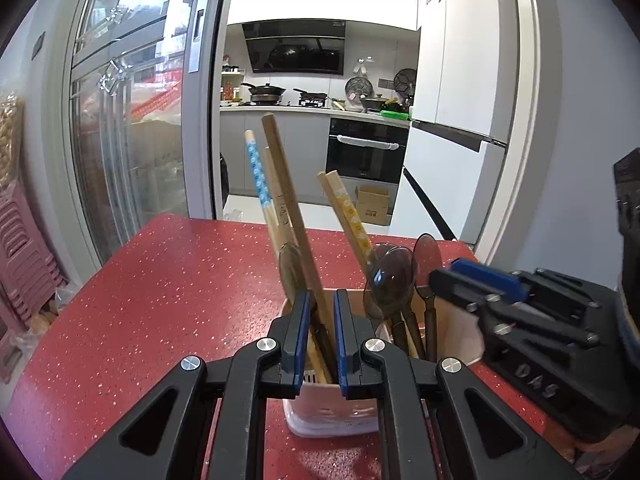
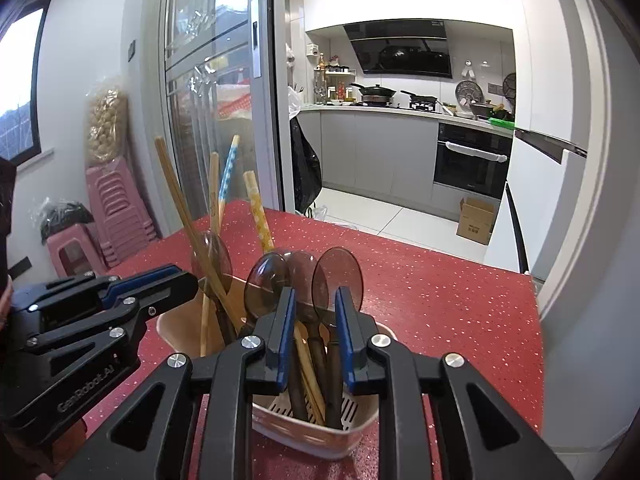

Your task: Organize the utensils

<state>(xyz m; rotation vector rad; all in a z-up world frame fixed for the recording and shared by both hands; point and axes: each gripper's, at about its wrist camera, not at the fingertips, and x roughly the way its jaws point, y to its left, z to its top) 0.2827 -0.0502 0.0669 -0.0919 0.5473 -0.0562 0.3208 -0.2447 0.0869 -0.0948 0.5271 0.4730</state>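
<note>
Utensil holder [image 1: 332, 412] on red tabletop [image 1: 168, 292]: chopsticks [image 1: 288, 208] and spoons [image 2: 304, 280] stand inside. Left gripper [image 1: 322, 312] fingers narrowly apart around a chopstick; right gripper [image 2: 315, 312] fingers slack about spoon handles. Step: sorting nearly done. Next: withdraw clear.

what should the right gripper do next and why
Probably lift the right gripper straight up and clear. Its jaws sit loose astride the spoon handles, and those spoons already stand in the holder, so nothing seems left to grip there.
</note>
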